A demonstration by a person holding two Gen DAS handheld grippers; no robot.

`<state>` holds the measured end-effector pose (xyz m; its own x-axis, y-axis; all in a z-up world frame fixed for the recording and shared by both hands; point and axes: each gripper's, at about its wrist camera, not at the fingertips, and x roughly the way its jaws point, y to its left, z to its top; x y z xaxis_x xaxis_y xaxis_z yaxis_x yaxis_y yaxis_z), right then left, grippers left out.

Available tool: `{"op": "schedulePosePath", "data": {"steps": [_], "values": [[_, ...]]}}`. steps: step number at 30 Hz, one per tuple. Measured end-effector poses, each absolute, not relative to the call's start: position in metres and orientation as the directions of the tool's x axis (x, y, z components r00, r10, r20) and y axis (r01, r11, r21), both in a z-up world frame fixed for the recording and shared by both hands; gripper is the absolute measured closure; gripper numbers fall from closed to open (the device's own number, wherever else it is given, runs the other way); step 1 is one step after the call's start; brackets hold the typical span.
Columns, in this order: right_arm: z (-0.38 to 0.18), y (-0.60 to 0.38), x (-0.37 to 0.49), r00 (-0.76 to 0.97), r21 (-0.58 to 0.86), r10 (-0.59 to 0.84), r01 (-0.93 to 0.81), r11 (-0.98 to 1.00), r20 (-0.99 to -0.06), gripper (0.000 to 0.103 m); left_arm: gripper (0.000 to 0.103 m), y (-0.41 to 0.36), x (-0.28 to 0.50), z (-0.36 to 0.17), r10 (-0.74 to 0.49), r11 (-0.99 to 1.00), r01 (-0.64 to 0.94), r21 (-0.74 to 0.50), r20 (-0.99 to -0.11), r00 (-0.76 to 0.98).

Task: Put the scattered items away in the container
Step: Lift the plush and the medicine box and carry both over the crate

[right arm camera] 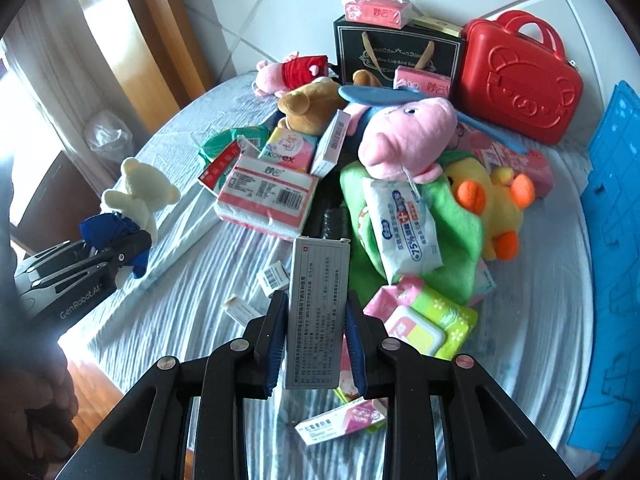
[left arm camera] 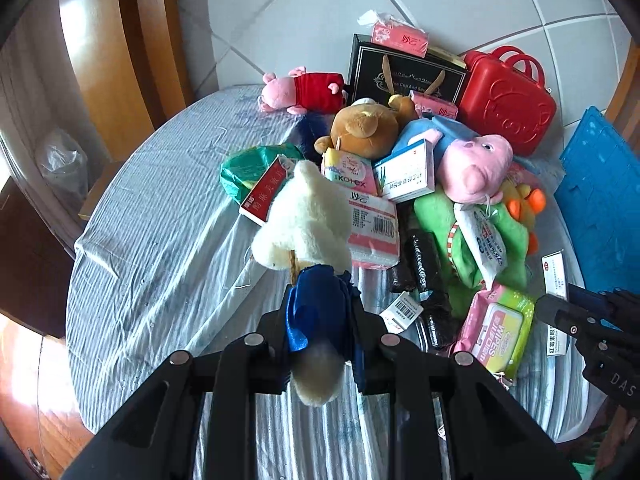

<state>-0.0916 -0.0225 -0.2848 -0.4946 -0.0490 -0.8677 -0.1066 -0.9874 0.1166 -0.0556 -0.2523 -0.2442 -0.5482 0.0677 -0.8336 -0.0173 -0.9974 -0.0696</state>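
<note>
1. Both tongs are loaded over a cluttered tabletop (right arm camera: 168, 312): your left tongs (left arm camera: 320, 320) are clenched on a cream teddy bear in blue clothes (left arm camera: 304, 216), and your right tongs (right arm camera: 316, 344) grip a grey-printed medicine box (right arm camera: 318, 312) by its long sides.

2. The container appears to be the blue crate (right arm camera: 612, 248) standing at the right edge of the tabletop; only its ribbed wall shows, so its opening cannot be judged from here.

3. Carry the medicine box first, since your right tongs are the nearer to the crate. Keep the box upright and lift it clear of the green plush (right arm camera: 452, 240) and the wipes pack (right arm camera: 404, 232) lying between you and the crate.

4. Hold your grip on the bear low, on its blue clothes, as now. The soft body sags and the head swings forward, so move it slowly and keep it above the pile.

5. Bring the left tongs across only once the right tongs are out of the way; both would cross over the same heap, and a clash could knock the pink pig plush (right arm camera: 404, 136) or the tissue packs (right arm camera: 264, 196) off the tabletop.

6. Release each item only when it is well past the crate's wall; a light box dropped on the rim may bounce back out.

7. Plenty remains: plush toys, wipes, tissue packs and small boxes lie scattered beside the red case (right arm camera: 520, 80).
</note>
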Motion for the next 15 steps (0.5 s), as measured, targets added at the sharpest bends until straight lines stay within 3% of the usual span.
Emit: {"op": "schedulePosePath", "data": {"steps": [15], "values": [[-0.198, -0.015, -0.078, -0.608, 0.129, -0.072, -0.049, -0.99, -0.791, 0.076, 0.081, -0.232, -0.041, -0.161, 0.06, -0.998, -0.022, -0.059, -0.779, -0.624]]}}
